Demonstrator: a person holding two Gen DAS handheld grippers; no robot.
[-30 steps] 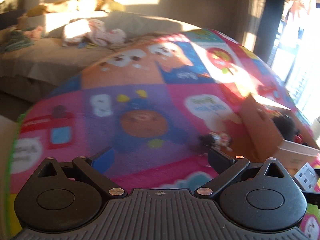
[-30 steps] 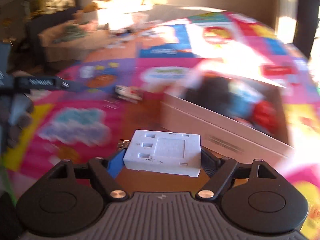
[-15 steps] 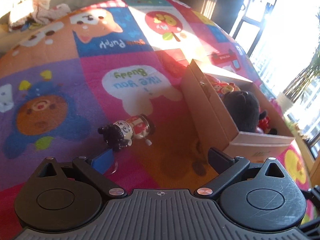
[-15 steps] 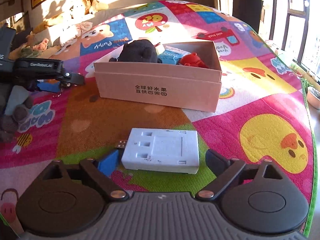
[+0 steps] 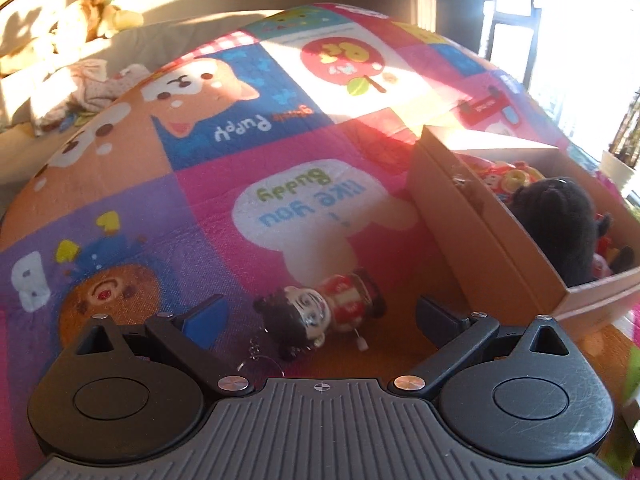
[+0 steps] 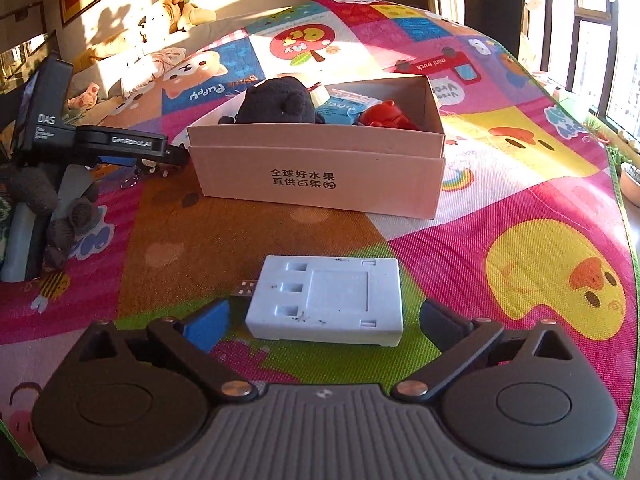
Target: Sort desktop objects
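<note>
Two hand-held grippers work over one bright cartoon-printed play mat. Left hand-held gripper has its jaws spread wide on either side of one small doll figure with black hair and a red body, which lies on its side on the mat, untouched. Right hand-held gripper is likewise spread, flanking one flat white rectangular plastic block without contact. One open cardboard box stands beyond, holding one black plush toy and one red toy figure.
</note>
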